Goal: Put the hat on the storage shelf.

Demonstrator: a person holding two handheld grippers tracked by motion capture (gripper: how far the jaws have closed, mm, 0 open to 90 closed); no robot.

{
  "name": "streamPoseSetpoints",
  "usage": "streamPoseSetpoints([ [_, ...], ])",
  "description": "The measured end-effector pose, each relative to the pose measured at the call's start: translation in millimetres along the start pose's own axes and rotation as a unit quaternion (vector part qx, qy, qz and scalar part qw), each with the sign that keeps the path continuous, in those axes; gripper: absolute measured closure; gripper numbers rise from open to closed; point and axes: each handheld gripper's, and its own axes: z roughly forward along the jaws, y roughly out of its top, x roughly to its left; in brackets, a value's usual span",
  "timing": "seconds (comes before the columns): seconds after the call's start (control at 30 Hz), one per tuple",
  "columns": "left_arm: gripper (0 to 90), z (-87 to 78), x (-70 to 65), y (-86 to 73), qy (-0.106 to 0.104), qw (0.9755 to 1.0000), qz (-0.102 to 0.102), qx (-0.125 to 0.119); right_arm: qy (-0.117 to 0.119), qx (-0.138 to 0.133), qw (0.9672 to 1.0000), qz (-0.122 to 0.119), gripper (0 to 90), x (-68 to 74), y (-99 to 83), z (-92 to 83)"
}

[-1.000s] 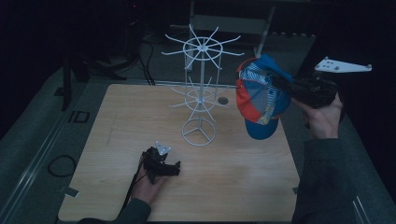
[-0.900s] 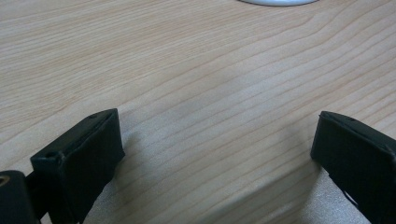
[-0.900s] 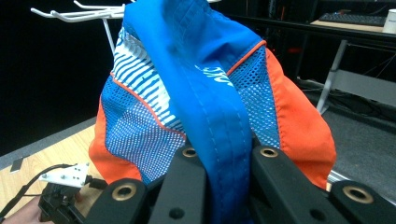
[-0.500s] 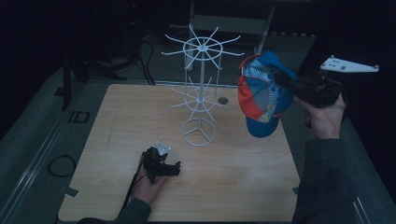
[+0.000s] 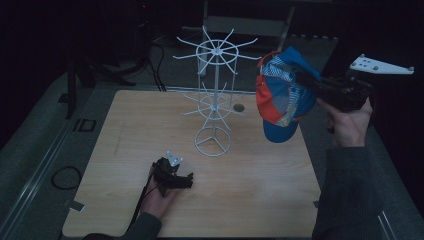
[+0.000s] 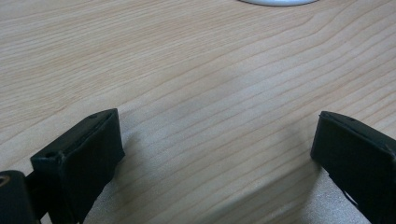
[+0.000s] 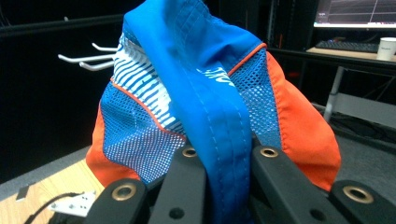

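A blue, orange and white striped cap (image 5: 280, 97) hangs in the air to the right of a white wire rack (image 5: 216, 75), level with its upper ring of hooks. My right gripper (image 5: 301, 81) is shut on a fold of the cap's blue fabric. The right gripper view has the cap (image 7: 210, 107) bunched between the jaws of that gripper (image 7: 226, 154), with rack hooks (image 7: 88, 60) behind it on the left. My left gripper (image 5: 182, 177) rests on the wooden table (image 5: 125, 130) in front of the rack's round base (image 5: 214, 141). It stands open (image 6: 217, 126) with bare wood between its jaws.
A small dark hole (image 5: 239, 107) sits in the table behind the rack. A cable loop (image 5: 65, 177) lies on the floor to the left. A desk with a white cup (image 7: 386, 49) stands far behind the cap. The rack base's rim (image 6: 278, 2) lies just ahead of the left gripper.
My right gripper has lifted the cap slightly up and to the right. The left gripper has stayed put on the table.
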Motion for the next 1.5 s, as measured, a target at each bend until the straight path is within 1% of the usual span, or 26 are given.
streamPoseSetpoints([
  [0.3, 2.6, 0.0, 0.0, 0.0, 0.001, 1.0000, 0.000, 0.000, 0.007, -0.005, 1.0000, -0.005, 87.5, 5.1, 8.1, 9.2],
  [0.4, 2.6, 0.0, 0.1, 0.0, 0.000, 1.0000, 0.001, 0.000, 0.012, -0.009, 0.9999, 0.000, 87.5, 5.5, 9.6, 13.4],
  [0.53, 2.6, -0.1, 0.1, 0.0, 0.000, 1.0000, 0.001, 0.000, 0.005, -0.001, 1.0000, 0.006, 87.5, 3.6, 8.6, 22.5],
  [0.6, 2.6, 0.0, 0.1, 0.0, 0.000, 1.0000, 0.001, 0.000, 0.005, 0.003, 0.9999, 0.012, 87.5, 1.2, 6.1, 27.9],
  [0.67, 2.6, 0.0, 0.1, 0.0, 0.000, 1.0000, 0.001, 0.000, 0.007, 0.016, 0.9997, 0.018, 87.5, -0.4, 2.4, 34.5],
  [0.8, 2.6, 0.0, -0.1, 0.0, -0.001, 1.0000, -0.001, 0.000, 0.013, 0.051, 0.9985, 0.015, 87.2, 0.7, -6.3, 48.1],
  [0.83, 2.6, -0.1, -0.2, 0.0, -0.001, 1.0000, -0.001, 0.001, 0.011, 0.059, 0.9981, 0.013, 87.1, 1.3, -8.8, 50.7],
  [0.93, 2.6, -0.2, -0.1, 0.0, -0.001, 1.0000, 0.000, 0.001, 0.002, 0.086, 0.9963, 0.006, 87.0, 2.8, -16.1, 57.7],
  [1.0, 2.6, -0.2, -0.2, 0.0, -0.002, 1.0000, -0.001, 0.001, 0.005, 0.097, 0.9953, 0.007, 86.8, 2.9, -20.5, 60.6],
  [1.1, 2.6, -0.2, 0.0, 0.1, -0.001, 1.0000, 0.000, 0.001, 0.004, 0.117, 0.9931, -0.003, 85.5, 4.0, -25.2, 63.9],
  [1.17, 2.6, -0.2, -0.1, 0.0, -0.001, 1.0000, 0.000, 0.001, 0.007, 0.131, 0.9912, -0.015, 78.9, 6.7, -27.8, 65.0],
  [1.23, 2.6, -0.3, 0.1, 0.1, -0.001, 1.0000, 0.001, 0.002, 0.009, 0.140, 0.9897, -0.030, 66.6, 10.4, -29.9, 65.1],
  [1.3, 2.6, -0.3, -0.1, 0.1, -0.002, 1.0000, -0.001, 0.001, 0.002, 0.144, 0.9887, -0.042, 56.2, 13.9, -31.2, 64.3],
  [1.33, 2.6, -0.3, -0.1, 0.1, -0.002, 1.0000, -0.001, 0.001, 0.002, 0.144, 0.9887, -0.042, 56.2, 13.9, -31.2, 64.3],
  [1.37, 2.6, -0.2, -0.2, 0.1, -0.001, 1.0000, -0.002, 0.001, -0.002, 0.144, 0.9885, -0.046, 51.6, 15.2, -31.6, 63.6],
  [1.4, 2.6, -0.2, -0.2, 0.1, -0.001, 1.0000, -0.001, 0.001, -0.022, 0.144, 0.9879, -0.053, 41.7, 17.0, -32.5, 62.1],
  [1.47, 2.6, -0.1, -0.4, 0.0, -0.001, 1.0000, -0.003, 0.001, -0.041, 0.143, 0.9871, -0.058, 34.9, 17.5, -33.8, 60.9],
  [1.5, 2.6, 0.0, -0.4, 0.1, -0.001, 1.0000, -0.003, 0.000, -0.044, 0.141, 0.9874, -0.056, 31.6, 17.0, -35.0, 60.2],
])
